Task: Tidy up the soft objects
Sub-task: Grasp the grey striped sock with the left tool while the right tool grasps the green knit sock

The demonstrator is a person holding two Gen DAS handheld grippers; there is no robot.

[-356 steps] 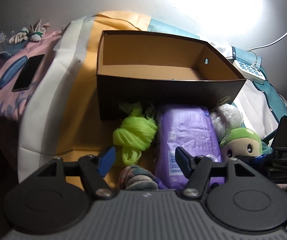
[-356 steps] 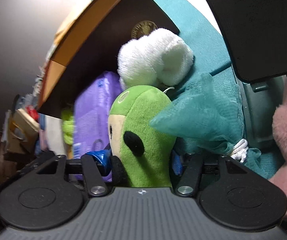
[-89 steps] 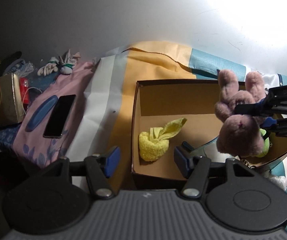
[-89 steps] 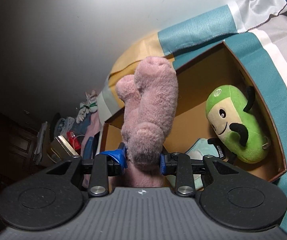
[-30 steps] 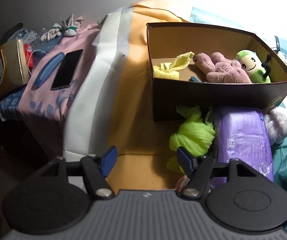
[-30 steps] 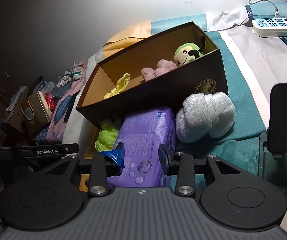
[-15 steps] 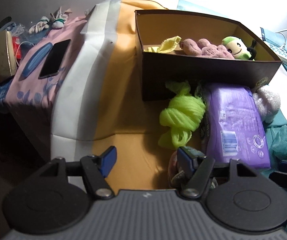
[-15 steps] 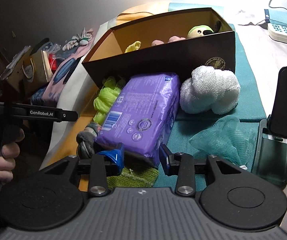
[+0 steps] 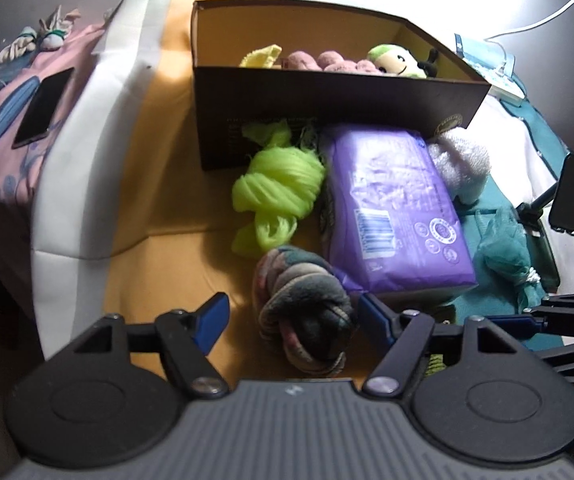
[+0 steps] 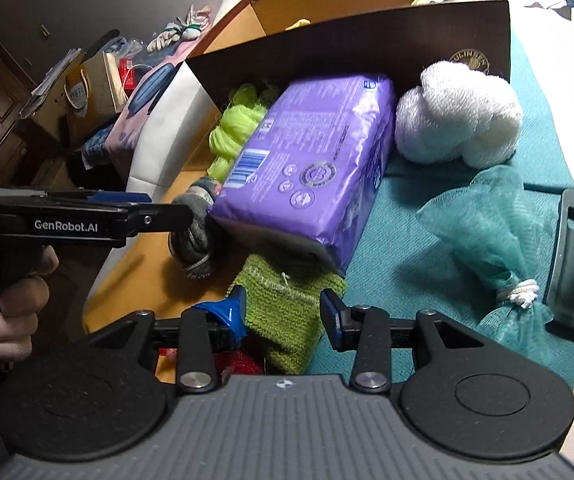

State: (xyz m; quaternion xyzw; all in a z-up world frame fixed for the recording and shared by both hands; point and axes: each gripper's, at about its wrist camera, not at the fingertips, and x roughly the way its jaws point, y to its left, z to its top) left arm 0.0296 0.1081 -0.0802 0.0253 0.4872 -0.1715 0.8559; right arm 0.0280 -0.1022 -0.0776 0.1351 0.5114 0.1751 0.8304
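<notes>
The left tongs [image 9: 293, 322] are spreading wider and are gripping nothing; the knotted grey striped sock ball [image 9: 307, 312] is sitting between the blue pads, close to the right-hand one, on the orange part of the bed cover [image 9: 159, 184]. The right tongs [image 10: 283, 314] are also opening, with the near edge of the green knitted cloth [image 10: 287, 312] lying between them and neither pad pressing it.

The likely trouble, in my judgement: the sock ball is lying off-centre in the left tongs, so a close from here may be pushing it sideways against the purple pack [image 9: 395, 208] rather than catching it squarely. The knitted cloth is running under the near corner of that pack, so lifting it may be dragging the pack or tipping it. The two tongs are working just beside each other and could be knocking together. A red mesh thing [image 10: 239, 362] is showing right under the right tongs and could be getting snagged along with the cloth.

Farther out, the lime-green bundle [image 9: 279, 188], the white fluffy bundle [image 10: 459, 116] and the teal mesh pouf [image 10: 487, 220] are waiting outside the dark cardboard box [image 9: 327, 96], which is already holding the plush toys.

Readable writing: "GenRobot.AI" on the left tool's side; a barcode and round icons on the purple pack, its text too small to read; a gold round seal on the box, with only some letters legible.
</notes>
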